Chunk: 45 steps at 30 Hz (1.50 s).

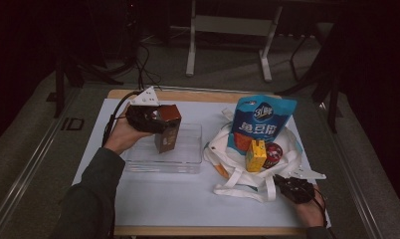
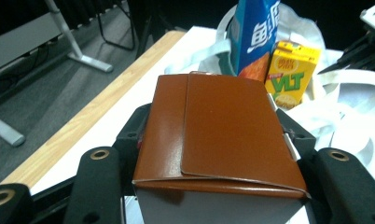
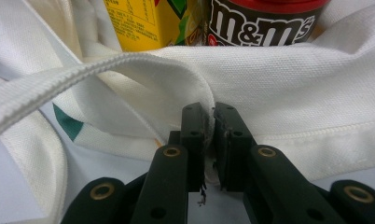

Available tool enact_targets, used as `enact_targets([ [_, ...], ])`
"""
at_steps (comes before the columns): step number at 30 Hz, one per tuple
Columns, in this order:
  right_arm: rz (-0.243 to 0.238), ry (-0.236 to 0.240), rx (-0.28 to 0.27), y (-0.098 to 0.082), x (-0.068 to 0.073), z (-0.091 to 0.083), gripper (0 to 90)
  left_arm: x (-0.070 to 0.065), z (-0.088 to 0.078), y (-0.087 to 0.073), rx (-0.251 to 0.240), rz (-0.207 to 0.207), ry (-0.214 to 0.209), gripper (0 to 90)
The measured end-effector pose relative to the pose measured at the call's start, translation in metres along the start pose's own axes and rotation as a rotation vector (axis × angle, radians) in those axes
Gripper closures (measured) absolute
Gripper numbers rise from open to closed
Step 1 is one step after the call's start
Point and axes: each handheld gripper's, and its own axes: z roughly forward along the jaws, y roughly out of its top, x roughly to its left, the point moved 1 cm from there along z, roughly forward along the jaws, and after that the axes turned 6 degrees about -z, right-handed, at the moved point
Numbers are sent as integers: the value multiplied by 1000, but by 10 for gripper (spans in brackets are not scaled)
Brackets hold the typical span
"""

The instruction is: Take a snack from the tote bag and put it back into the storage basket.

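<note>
A brown carton (image 1: 167, 127) (image 2: 218, 135) hangs over the clear plastic bin (image 1: 188, 162), with my left gripper (image 1: 147, 118) shut on its sides. A white tote bag (image 1: 223, 149) (image 3: 279, 79) lies at the right. It holds a blue snack pouch (image 1: 261, 122) (image 2: 258, 35), a yellow drink box (image 1: 255, 156) (image 2: 293, 74) (image 3: 143, 23) and a dark M&M's container (image 1: 273, 154) (image 3: 265, 21). My right gripper (image 1: 282, 183) (image 3: 210, 140) is shut on the bag's near rim, with cloth pinched between its jaws.
A white sheet (image 1: 163, 194) covers the wooden table (image 1: 188, 94). The bag's loose straps (image 1: 243, 191) lie on the sheet in front of it. Metal frame legs (image 1: 190, 50) stand on the floor behind the table.
</note>
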Motion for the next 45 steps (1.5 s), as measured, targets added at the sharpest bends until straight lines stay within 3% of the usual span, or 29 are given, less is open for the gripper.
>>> enact_targets([
  [11, 1, 1, -3, 0, 0, 0, 824, 3, -6, -11, 56, 16, 11, 432],
  [17, -1, -1, -2, 0, 0, 0, 825, 3, -10, -19, 118, 40, 10, 432],
  [21, -1, -2, -2, 0, 0, 0, 825, 5, -13, -24, 149, 45, -1, 432],
  [24, -1, -3, -3, 0, 0, 0, 825, 5, -13, -27, 171, 39, -34, 432],
  [28, -2, -5, -2, 0, 1, 0, 825, 3, -4, -29, 228, 50, -103, 431],
  [45, -2, -3, -6, -1, 0, 0, 824, -16, 47, -15, 277, 86, -170, 405],
])
